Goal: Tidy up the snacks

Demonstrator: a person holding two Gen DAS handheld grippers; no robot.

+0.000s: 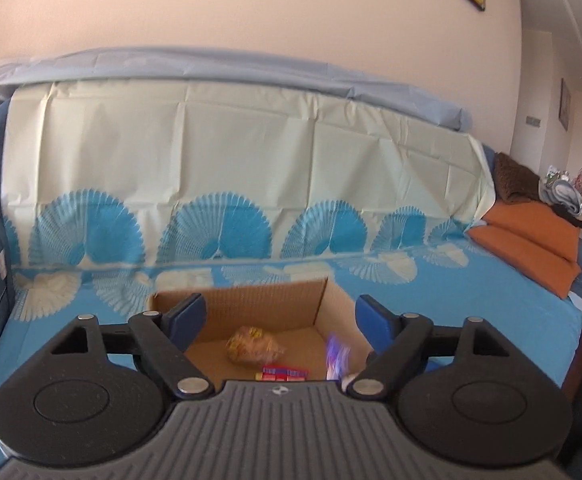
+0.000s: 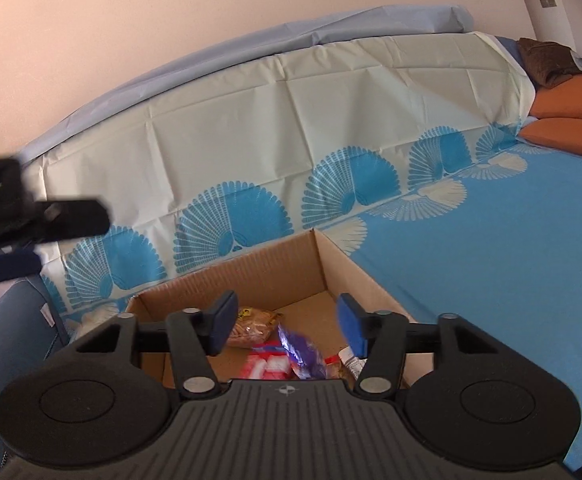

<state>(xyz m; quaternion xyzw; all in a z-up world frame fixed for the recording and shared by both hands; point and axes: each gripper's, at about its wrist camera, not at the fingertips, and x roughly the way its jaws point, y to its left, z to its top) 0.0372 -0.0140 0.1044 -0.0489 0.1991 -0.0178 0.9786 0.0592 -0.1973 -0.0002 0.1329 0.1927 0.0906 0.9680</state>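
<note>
Left wrist view first: left gripper [image 1: 279, 316] hovering over the near edge of the cardboard box [image 1: 251, 300], fingers [image 1: 185, 314] spread wide with nothing between them. Box sitting on the blue patterned sofa cover [image 1: 471, 304], toward its front edge. Inside: a clear bag of biscuits [image 1: 253, 346] mid-floor, a red and white pack [image 1: 285, 374] at the near wall, and a purple packet [image 1: 336, 356] blurred by the right wall, probably just dropped and not settled yet. Looks like the drop-off step wrapping up.

Right wrist view: right gripper [image 2: 287, 324] also above the box, fingers [image 2: 351, 326] parted and empty. Same purple packet [image 2: 301, 354] lying over the red and white pack [image 2: 267, 366], biscuits [image 2: 251, 326] behind, another wrapper [image 2: 349, 360] toward the right wall. Left gripper [image 2: 31, 220] visible as a dark blur beyond the left edge of the box.

Next move, best guess: pulling both grippers back and going for any snacks left outside. None visible here, so hard to tell how much remains. Box walls the only thing to clear on the way out. Orange cushions [image 2: 571, 120] at the far right end of the sofa, well out of the way.
</note>
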